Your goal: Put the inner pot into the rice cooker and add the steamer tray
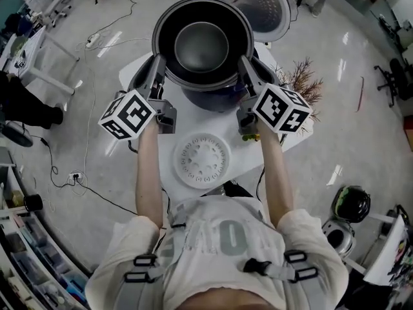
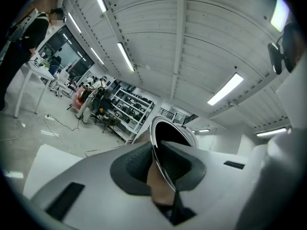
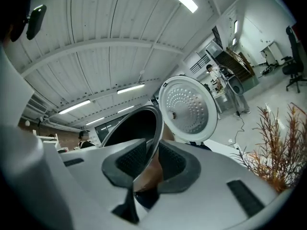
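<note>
L gripper (image 1: 159, 62), R gripper (image 1: 246, 64) level; pinch inner pot (image 1: 201, 45)

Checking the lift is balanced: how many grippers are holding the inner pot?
2. Left gripper on the left rim of the inner pot; right gripper on its right rim.

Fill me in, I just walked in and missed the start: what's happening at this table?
A person holds the inner pot by its rim, with the left gripper and the right gripper clamped on opposite sides. It hangs over the open rice cooker, whose lid stands up behind, and looks not yet seated. The white steamer tray lies on the table, untouched.
</note>
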